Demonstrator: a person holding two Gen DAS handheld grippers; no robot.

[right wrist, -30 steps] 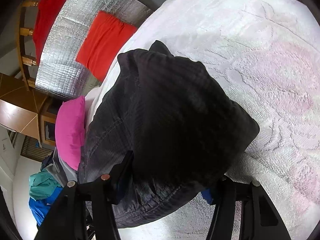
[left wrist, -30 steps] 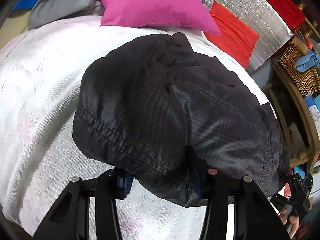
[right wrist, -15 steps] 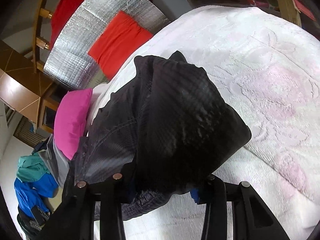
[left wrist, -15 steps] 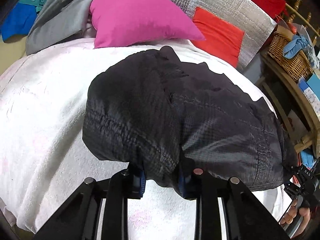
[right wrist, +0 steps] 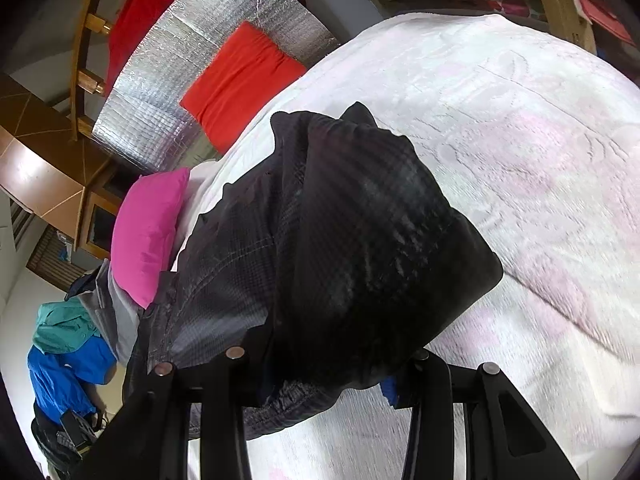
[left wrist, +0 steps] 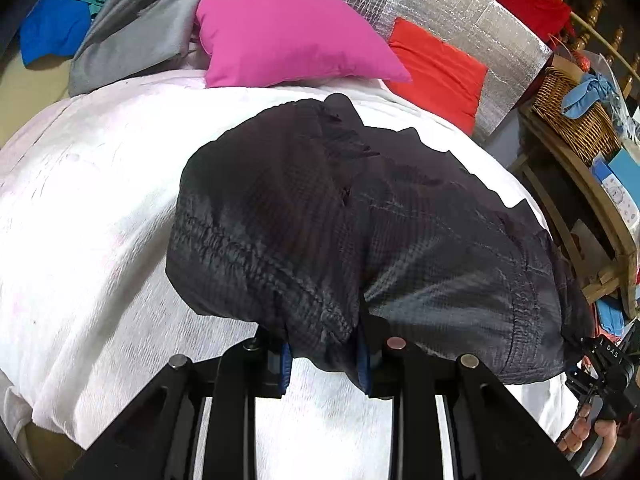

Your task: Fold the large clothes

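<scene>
A large black ripstop garment (left wrist: 340,224) lies bunched on the white bedspread (left wrist: 80,208). My left gripper (left wrist: 324,360) is shut on its near elastic hem, cloth pinched between the blue pads. In the right wrist view the same garment (right wrist: 340,248) drapes over my right gripper (right wrist: 332,380), which holds a thick fold of it; the jaws stand fairly wide and the cloth hides the fingertips. The right gripper also shows at the left wrist view's lower right edge (left wrist: 600,364), at the garment's other end.
A magenta pillow (left wrist: 288,36), grey clothing (left wrist: 132,32) and a red cushion (left wrist: 436,68) against a silver panel (left wrist: 452,4) sit at the bed's head. A wicker basket (left wrist: 572,116) on wooden shelving stands on the right. The bedspread (right wrist: 540,140) spreads beyond the garment.
My left gripper's jaws closed in on the hem, from wide apart to pinching it. Both grippers pulled back and the garment's near edge rose off the bed.
</scene>
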